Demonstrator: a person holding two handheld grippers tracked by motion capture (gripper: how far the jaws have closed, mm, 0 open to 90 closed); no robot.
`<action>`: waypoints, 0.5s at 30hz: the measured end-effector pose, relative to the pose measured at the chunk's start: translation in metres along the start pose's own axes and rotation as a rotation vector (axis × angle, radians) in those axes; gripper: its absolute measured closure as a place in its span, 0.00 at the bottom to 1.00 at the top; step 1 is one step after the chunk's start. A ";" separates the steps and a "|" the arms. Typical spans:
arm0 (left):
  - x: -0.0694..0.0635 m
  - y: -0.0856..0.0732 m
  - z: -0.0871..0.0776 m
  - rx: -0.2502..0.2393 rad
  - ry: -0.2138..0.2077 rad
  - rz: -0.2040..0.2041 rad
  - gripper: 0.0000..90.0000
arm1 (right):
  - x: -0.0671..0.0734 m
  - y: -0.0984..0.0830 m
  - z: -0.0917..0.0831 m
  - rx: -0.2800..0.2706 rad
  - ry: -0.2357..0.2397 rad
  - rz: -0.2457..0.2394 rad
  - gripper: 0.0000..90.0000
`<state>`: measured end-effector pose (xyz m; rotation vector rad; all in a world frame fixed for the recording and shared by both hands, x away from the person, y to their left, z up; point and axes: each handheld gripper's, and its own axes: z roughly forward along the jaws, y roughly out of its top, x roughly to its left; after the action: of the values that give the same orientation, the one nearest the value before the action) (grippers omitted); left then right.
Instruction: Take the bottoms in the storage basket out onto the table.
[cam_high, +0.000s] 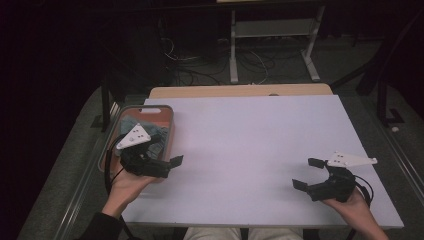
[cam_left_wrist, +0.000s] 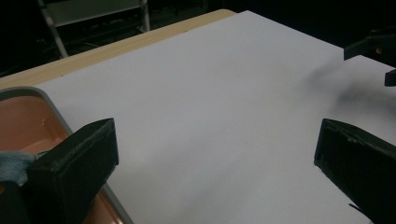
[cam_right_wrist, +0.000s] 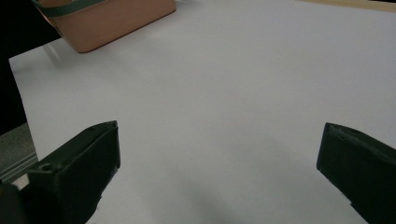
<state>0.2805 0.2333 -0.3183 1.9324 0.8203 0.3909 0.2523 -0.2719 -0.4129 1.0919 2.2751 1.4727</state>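
The left tongs (cam_high: 172, 161) hung at the right edge of the pink tray (cam_high: 169, 116) on the table's (cam_high: 250, 145) left side, jaws spread wide and holding nothing. A blue-grey cloth (cam_high: 160, 137) lay bunched inside the tray, partly under the gripper body; in the left gripper view a corner of that cloth (cam_left_wrist: 14, 165) showed just behind the left jaw, with the tray's rim (cam_left_wrist: 51, 105) beside it. That placement suggested the cloth was the thing in hand, and the tongs sat close enough to reach it.

The right tongs (cam_high: 306, 173) hovered well apart, over the bare white surface near the table's right front, jaws also wide and empty. They pointed toward the tray (cam_right_wrist: 116, 23), probably waiting to take the cloth's other edge once it came out.
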 end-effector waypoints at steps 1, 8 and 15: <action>0.002 0.000 -0.001 0.003 0.003 0.001 0.00 | 0.000 0.000 0.000 0.000 0.000 0.000 0.00; 0.014 -0.001 -0.007 0.004 0.024 -0.026 0.00 | 0.000 0.000 0.000 -0.002 -0.003 0.000 0.00; 0.026 -0.005 -0.011 0.007 0.045 -0.050 0.00 | 0.001 0.000 0.000 0.000 -0.003 -0.002 0.00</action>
<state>0.2905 0.2597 -0.3193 1.9120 0.8982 0.4028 0.2518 -0.2716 -0.4128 1.0913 2.2728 1.4693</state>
